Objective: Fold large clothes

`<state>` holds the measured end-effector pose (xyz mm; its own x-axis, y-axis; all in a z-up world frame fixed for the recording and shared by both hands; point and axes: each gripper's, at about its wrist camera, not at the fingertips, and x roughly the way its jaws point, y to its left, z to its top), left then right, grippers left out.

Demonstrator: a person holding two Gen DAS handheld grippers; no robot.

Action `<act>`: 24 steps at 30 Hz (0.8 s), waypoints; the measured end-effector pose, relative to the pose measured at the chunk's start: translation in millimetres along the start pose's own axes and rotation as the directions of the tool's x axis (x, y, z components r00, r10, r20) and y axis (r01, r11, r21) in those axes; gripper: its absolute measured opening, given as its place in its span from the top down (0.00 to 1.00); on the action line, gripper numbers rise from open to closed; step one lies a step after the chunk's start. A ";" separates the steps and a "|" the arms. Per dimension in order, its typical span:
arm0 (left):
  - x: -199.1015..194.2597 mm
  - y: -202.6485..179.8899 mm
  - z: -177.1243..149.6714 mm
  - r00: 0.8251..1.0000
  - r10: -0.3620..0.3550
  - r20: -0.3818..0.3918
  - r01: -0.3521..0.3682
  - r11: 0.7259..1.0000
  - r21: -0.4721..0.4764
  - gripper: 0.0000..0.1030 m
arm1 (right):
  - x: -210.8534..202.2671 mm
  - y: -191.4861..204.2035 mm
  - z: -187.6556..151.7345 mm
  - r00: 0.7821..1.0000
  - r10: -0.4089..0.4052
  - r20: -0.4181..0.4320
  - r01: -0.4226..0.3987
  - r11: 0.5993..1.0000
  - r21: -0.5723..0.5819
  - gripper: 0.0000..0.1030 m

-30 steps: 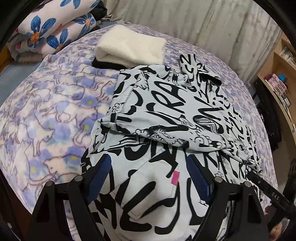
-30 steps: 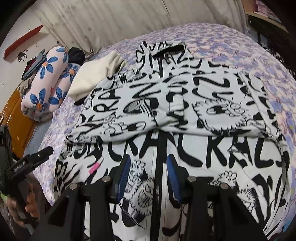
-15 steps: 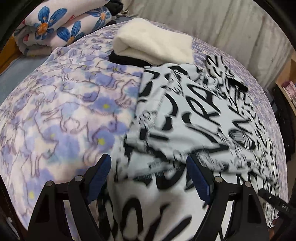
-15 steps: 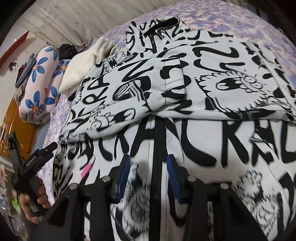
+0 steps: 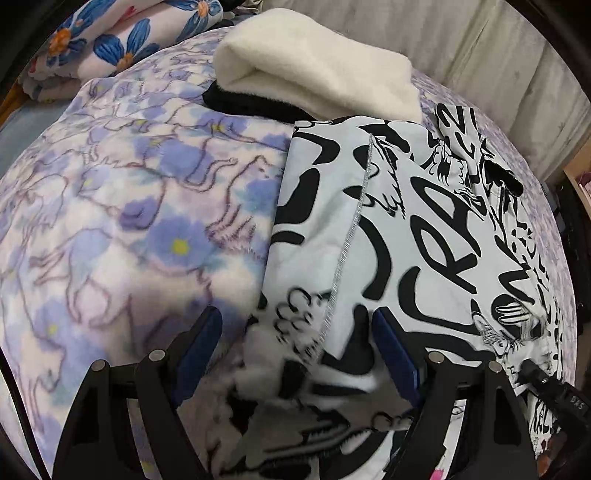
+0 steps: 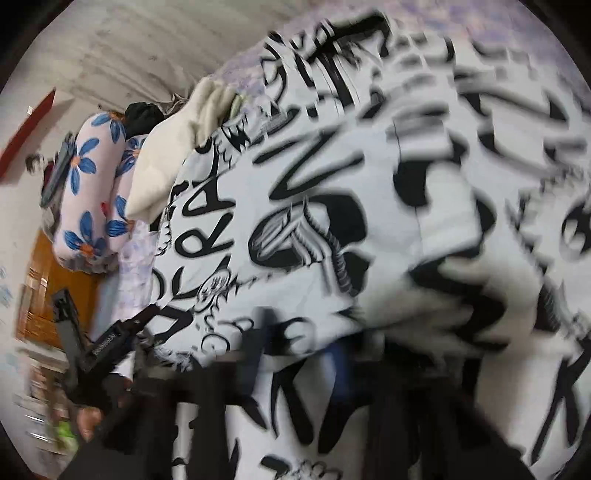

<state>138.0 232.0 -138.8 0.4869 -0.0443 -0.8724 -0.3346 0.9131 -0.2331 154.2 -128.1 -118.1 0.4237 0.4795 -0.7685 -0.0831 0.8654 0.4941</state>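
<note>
Nearest, the left gripper (image 5: 299, 347), jaws spread and released, has pushed forward over the near-left edge of the white, black-graffiti-printed jacket (image 5: 406, 236) on the purple floral bedspread (image 5: 110, 221), ready to fold; right gripper's (image 6: 299, 369) jaws are blurred, cannot tell.

Bedspread (image 5: 110, 221) open; towel (image 5: 317, 70) perhaps blocks

A home bedroom. A bed spread with a lilac flower-print blanket (image 5: 122, 229) carries a rolled blue-flowered quilt (image 5: 122, 33) and a folded cream fleece (image 5: 317, 70). Plain curtains (image 5: 480, 48) hang behind, and a wooden cabinet (image 6: 40, 288) stands alongside.
</note>
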 end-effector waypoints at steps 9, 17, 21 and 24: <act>19.7 5.5 0.6 0.999 0.033 -0.034 -0.033 0.999 -0.001 0.15 | 4.0 -11.3 -10.0 0.991 -0.112 -0.071 0.110 0.993 -0.039 0.83; -37.1 -26.9 0.4 0.992 0.067 0.103 -0.083 0.985 0.151 0.15 | -41.7 11.2 -9.0 0.979 -0.199 0.048 0.204 0.960 -0.193 0.80; -47.4 -52.3 10.8 0.995 -0.045 0.092 0.027 0.981 0.191 0.15 | -32.1 38.9 4.7 0.982 -0.169 0.085 0.186 0.944 -0.273 0.80; -34.8 -82.3 18.5 0.995 -0.067 0.078 0.047 0.971 0.234 0.15 | -7.9 57.9 15.6 0.989 -0.125 0.079 0.143 0.944 -0.299 0.80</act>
<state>163.5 165.8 -81.3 0.5697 -0.0739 -0.8185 -0.1126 0.9795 -0.1669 160.1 -84.1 -77.1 0.5005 0.3547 -0.7898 -0.2874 0.9286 0.2349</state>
